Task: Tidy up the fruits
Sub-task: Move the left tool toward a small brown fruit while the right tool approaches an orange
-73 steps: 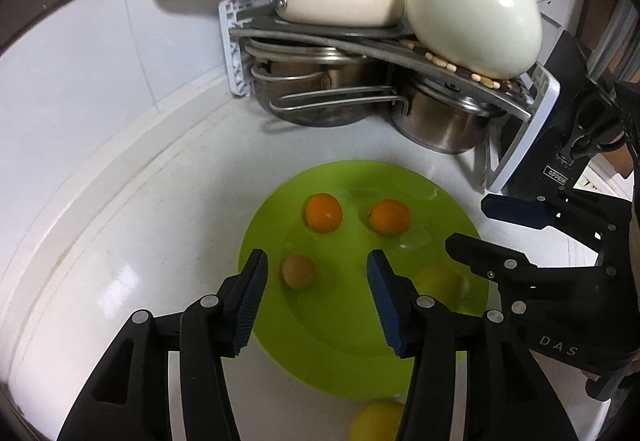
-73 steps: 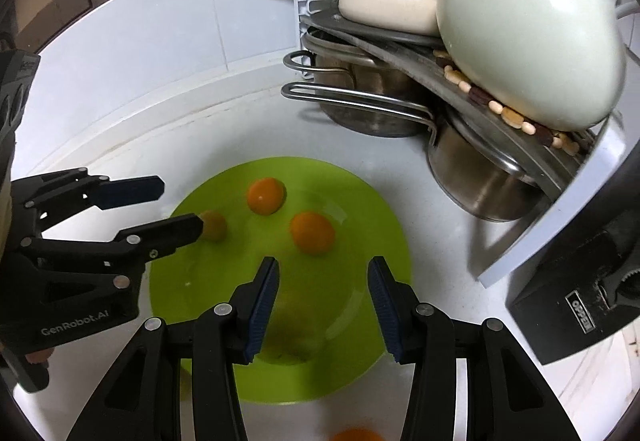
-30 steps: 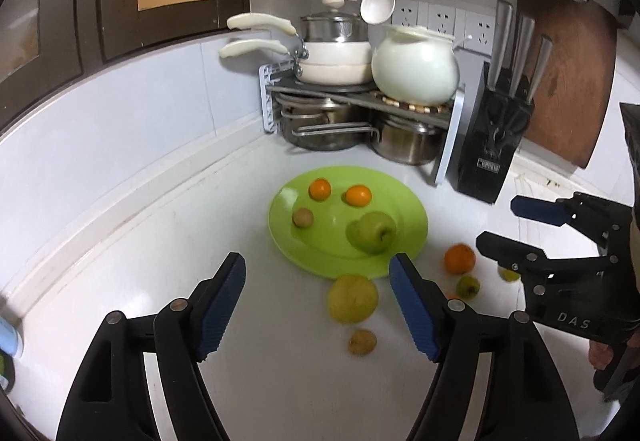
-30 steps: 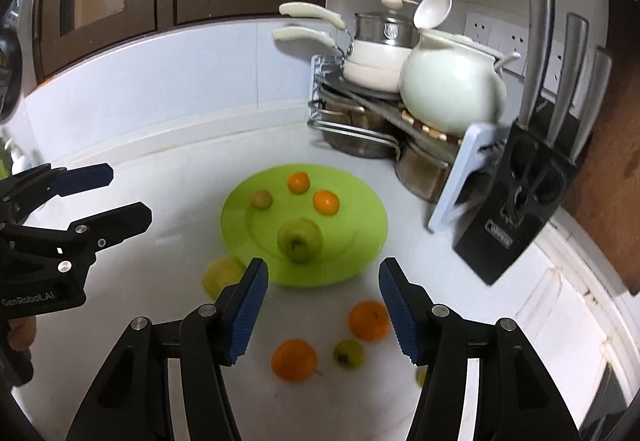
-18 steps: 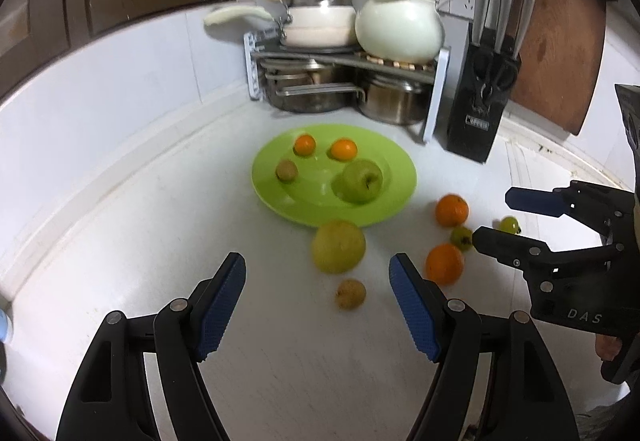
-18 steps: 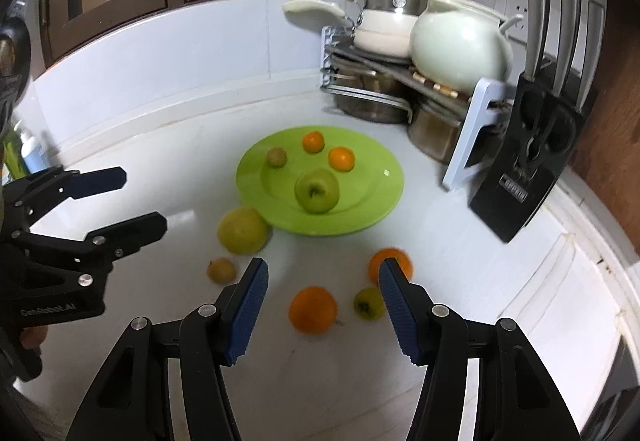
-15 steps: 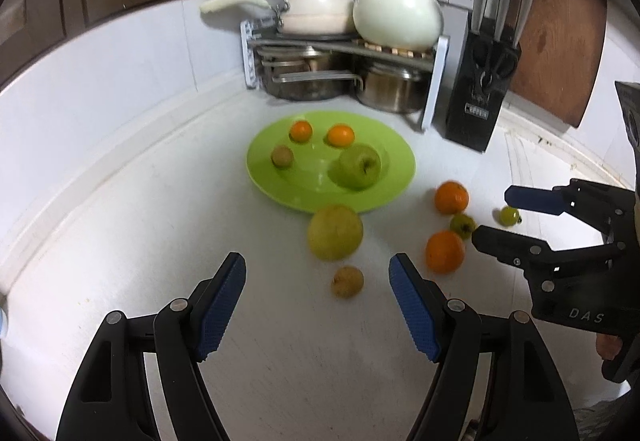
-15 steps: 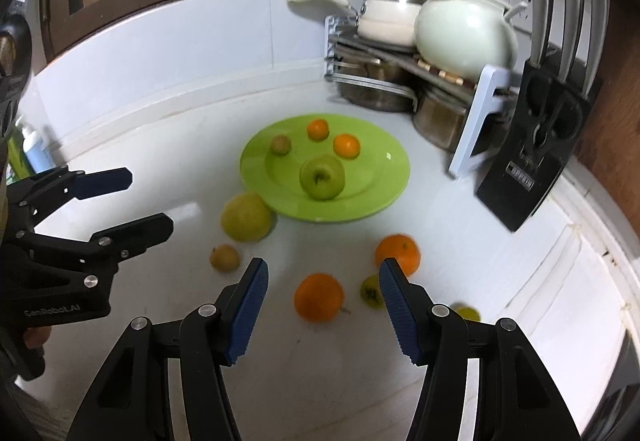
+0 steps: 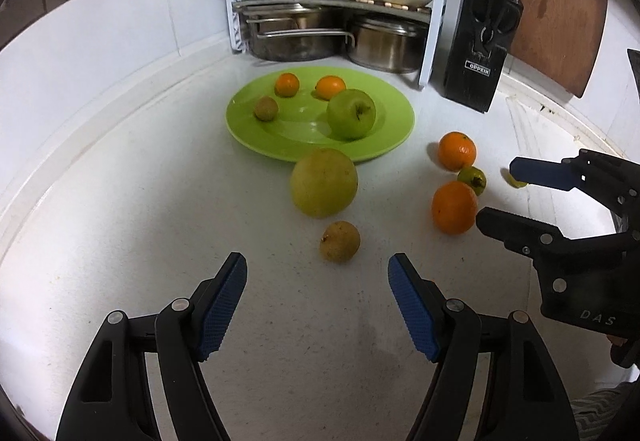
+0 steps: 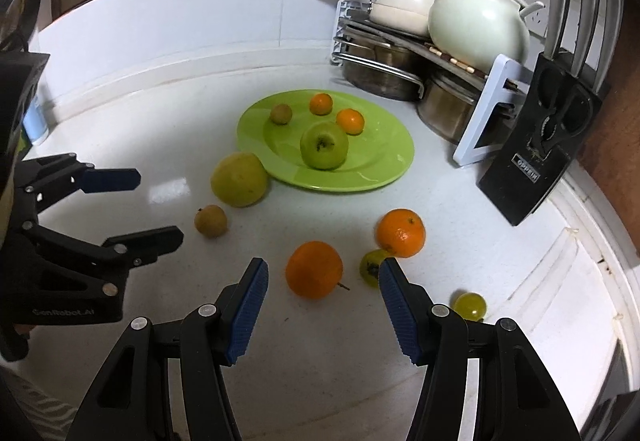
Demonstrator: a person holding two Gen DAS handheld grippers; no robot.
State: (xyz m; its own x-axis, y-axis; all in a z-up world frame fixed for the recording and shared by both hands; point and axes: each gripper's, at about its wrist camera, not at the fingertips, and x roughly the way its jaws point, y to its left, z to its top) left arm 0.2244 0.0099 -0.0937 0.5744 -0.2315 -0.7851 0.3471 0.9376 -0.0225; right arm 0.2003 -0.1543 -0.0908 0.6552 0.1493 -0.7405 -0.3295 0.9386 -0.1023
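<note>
A green plate holds a green apple, two small oranges and a small brown fruit. On the counter lie a yellow-green pear, a small brown fruit, two oranges and small green fruits. My left gripper is open and empty, just short of the brown fruit. My right gripper is open and empty, in front of the nearer orange.
A pot rack with pans and a white pot stands at the back corner. A black knife block stands right of the plate. A wooden board leans on the wall.
Both grippers have pulled back from the plate and moved lower toward the loose fruit on the counter. A green apple now lies on the plate. Both stay open.
</note>
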